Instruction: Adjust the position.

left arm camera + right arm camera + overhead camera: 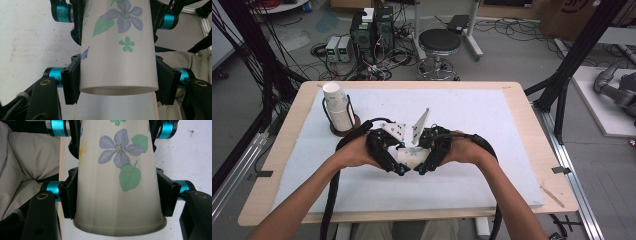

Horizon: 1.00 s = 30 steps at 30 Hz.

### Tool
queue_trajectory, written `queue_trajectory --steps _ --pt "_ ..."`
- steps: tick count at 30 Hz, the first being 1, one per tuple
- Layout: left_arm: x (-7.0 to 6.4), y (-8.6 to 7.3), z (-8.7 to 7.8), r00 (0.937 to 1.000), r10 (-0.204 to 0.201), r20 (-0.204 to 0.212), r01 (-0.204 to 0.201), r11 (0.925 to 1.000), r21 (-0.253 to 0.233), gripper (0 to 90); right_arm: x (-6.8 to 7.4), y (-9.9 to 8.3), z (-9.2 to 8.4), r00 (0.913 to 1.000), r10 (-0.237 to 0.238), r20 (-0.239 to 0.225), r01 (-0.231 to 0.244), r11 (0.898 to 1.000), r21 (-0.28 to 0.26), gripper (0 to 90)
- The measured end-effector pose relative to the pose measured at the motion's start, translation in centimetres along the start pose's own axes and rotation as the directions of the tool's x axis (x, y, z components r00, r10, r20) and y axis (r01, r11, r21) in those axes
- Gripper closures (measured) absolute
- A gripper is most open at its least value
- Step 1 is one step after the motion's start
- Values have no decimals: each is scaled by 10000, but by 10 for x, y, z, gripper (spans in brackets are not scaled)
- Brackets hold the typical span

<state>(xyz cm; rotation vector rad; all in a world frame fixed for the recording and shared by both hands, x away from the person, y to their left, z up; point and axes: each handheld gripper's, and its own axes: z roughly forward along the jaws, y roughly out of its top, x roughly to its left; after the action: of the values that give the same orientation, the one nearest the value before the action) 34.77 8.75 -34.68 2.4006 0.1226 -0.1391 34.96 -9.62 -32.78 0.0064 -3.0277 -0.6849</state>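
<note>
A white paper cup [413, 156] printed with blue flowers and green leaves is held level above the table, between my two grippers. My left gripper [402, 160] comes at it from the left. In the left gripper view my left gripper [117, 81] is shut on the paper cup [120, 62], both pads pressing its sides near the recessed base. My right gripper [422, 160] comes from the right. In the right gripper view my right gripper [117, 195] clamps the paper cup [117, 200] just behind the rolled rim. Each view also has the other gripper's jaws farther along the cup.
A stack of paper cups [337, 106] leans in a wire holder on a brown round base [345, 130] at the table's back left. A white mat [472, 115] covers the wooden table. Beyond the table stand a stool [439, 42] and electronics with cables.
</note>
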Motion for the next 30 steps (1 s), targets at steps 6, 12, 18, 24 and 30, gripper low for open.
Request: queue_trajectory --steps 6,12,18,24,30 --pt "-1 0 1 10000 72 -50 -72 10000 48 368 0 -1 1 10000 -38 20 38 10000 -89 335" --pt "-1 0 1 9999 105 -56 -104 9999 116 369 0 -2 2 10000 -92 -14 92 9999 -66 324" --pt "-1 0 1 9999 75 -110 -73 9998 189 368 1 -2 3 10000 -94 26 94 9998 -168 213" --pt "-2 0 2 9999 62 -95 -60 9997 227 368 2 -2 1 9999 -23 108 28 9991 -425 153" --pt "-2 0 3 9999 94 -99 -91 9993 355 368 2 -2 -1 9999 5 128 2 9982 -601 147"
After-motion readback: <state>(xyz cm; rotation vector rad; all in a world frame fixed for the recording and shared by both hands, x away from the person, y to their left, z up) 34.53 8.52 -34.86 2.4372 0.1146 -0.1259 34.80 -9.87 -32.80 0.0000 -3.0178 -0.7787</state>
